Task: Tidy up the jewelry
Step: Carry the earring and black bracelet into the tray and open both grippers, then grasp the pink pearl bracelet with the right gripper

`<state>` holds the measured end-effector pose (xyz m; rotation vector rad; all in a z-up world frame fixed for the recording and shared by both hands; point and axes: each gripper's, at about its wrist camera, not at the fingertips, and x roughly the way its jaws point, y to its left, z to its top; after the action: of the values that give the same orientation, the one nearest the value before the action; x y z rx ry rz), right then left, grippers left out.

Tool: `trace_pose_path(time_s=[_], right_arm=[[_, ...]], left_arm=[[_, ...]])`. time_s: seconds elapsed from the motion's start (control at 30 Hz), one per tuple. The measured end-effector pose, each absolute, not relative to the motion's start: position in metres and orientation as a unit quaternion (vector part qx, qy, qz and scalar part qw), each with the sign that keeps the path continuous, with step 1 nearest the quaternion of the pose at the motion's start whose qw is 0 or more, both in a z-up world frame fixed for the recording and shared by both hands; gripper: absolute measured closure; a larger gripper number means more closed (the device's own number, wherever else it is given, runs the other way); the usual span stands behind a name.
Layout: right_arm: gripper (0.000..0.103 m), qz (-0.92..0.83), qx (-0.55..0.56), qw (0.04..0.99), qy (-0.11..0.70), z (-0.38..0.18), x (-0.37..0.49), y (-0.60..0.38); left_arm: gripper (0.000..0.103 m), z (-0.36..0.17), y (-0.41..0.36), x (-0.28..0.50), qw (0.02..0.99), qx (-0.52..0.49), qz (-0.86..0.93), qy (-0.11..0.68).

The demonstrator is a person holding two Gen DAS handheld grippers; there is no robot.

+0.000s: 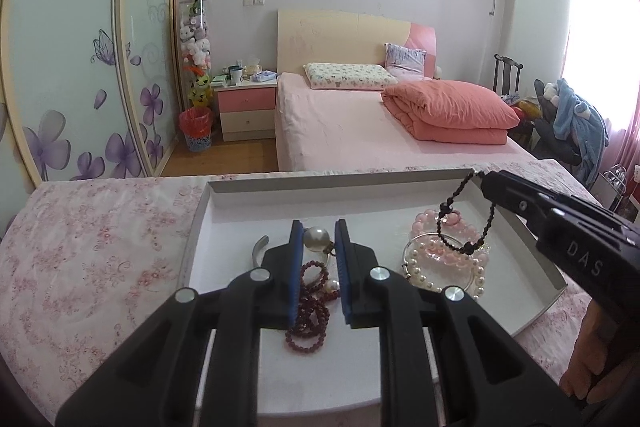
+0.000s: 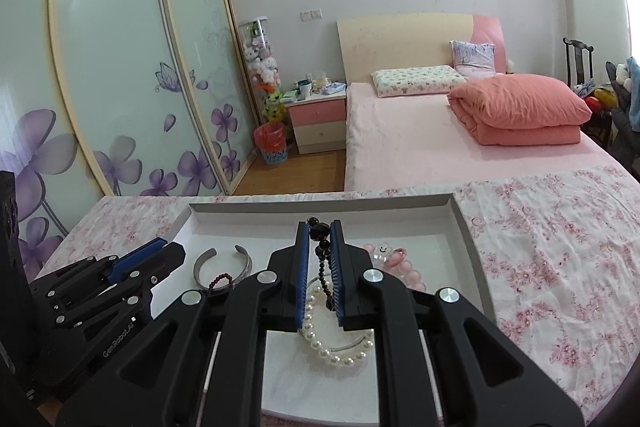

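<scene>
A white tray [image 1: 208, 211] lies on a floral cloth. My left gripper [image 1: 318, 229] hovers low over its left part, jaws a small gap apart. A large pearl [image 1: 317, 239] and a dark red bead string [image 1: 310, 311] show between the pads and rest on the tray floor, not pinched. My right gripper [image 1: 482, 179] comes in from the right, shut on a black bead bracelet [image 1: 464, 247] that dangles in a loop over the pink bead bracelets [image 1: 430, 221]. In the right wrist view the black beads [image 2: 320, 239] sit clamped between the pads [image 2: 303, 267], above a white pearl bracelet [image 2: 340, 357].
A silver cuff [image 2: 222, 267] lies in the tray's left half, near the left gripper [image 2: 168, 249]. The tray's far wall [image 2: 320, 207] is close ahead. The floral cloth [image 2: 560, 267] spreads right; beyond the edge stands a pink bed [image 1: 360, 131]. A hand [image 1: 592, 367] holds the right gripper.
</scene>
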<state>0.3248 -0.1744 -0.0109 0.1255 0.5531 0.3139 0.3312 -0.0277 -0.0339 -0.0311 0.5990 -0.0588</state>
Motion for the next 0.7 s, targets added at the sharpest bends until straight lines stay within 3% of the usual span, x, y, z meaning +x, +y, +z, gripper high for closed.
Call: trace_pose_path(time_s=[0.07,0.13,0.57,0.7], right_arm=[[0.077,0.151,0.061,0.947,0.276,-0.01,0.325,-0.173],[0.072,0.15,0.063,0.948,0.274,-0.01,0.324,-0.176],[0.073,0.147,0.055,0.947,0.281,-0.01,0.306,-0.184],[0.073,0.159,0.041,0.942,0.294,-0.014,0.291,-0.182]], left_arm=[[0.077,-0.035,-0.024,0.333,0.954,-0.024,-0.026,0.297],[0.075,-0.035,-0.018,0.334,0.953,-0.034,-0.025,0.299],[0.072,-0.029,0.013,0.316,0.952,-0.061,0.0,0.301],[0.067,-0.029,0.018,0.295,0.953,-0.06,0.004,0.296]])
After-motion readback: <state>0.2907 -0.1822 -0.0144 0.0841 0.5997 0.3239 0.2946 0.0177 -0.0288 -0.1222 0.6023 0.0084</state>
